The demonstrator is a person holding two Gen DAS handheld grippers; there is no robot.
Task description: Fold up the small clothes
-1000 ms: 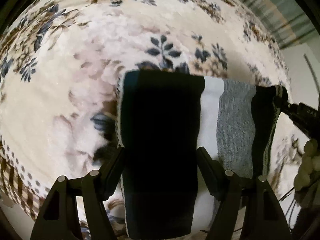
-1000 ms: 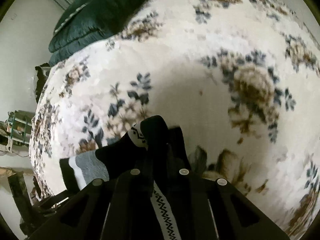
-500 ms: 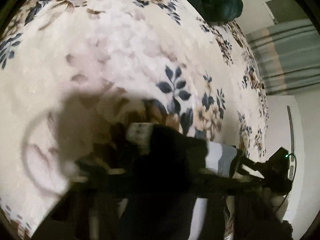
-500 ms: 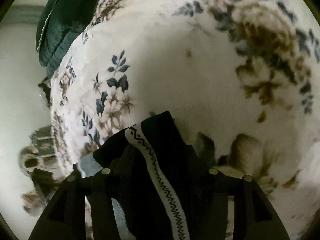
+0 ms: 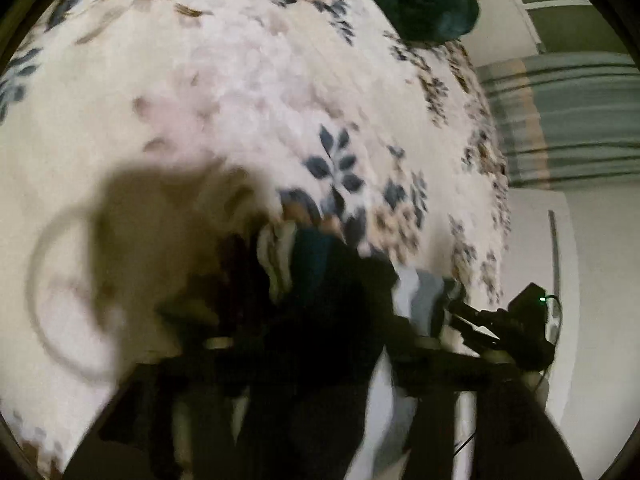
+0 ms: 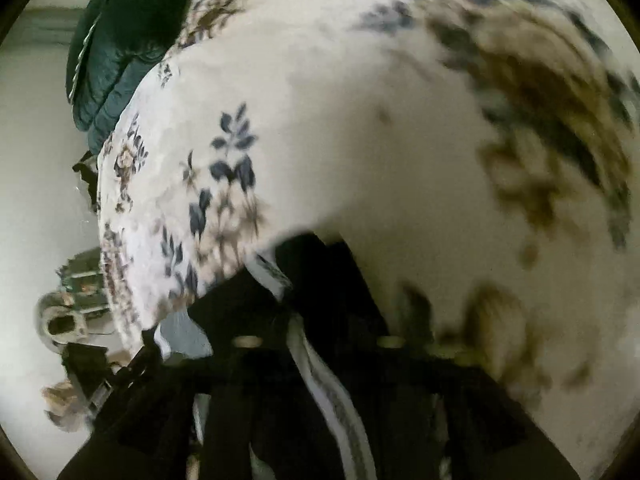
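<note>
On the floral blanket [image 5: 248,92] lies a soft, light sock [image 5: 332,320], best pinched at its edges, between the opening left gripper [image 5: 312,344] and closing right gripper [image 6: 316,344], neither visibly gripping.

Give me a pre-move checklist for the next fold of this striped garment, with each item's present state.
1. Garment between the left gripper's jaws: ok; jaws opening.
2. Left pads pressing on the cloth: cannot tell, too dark and blurred.
3. Garment's patterned white band running between the right gripper's jaws: ok; jaws closing.
4. Right grip firm: cannot tell, blurred.
5. Garment lying on the floral blanket, away from the green cushion: ok.
6. Fold edges lined up: cannot tell, the grippers hide most of the cloth.
</note>
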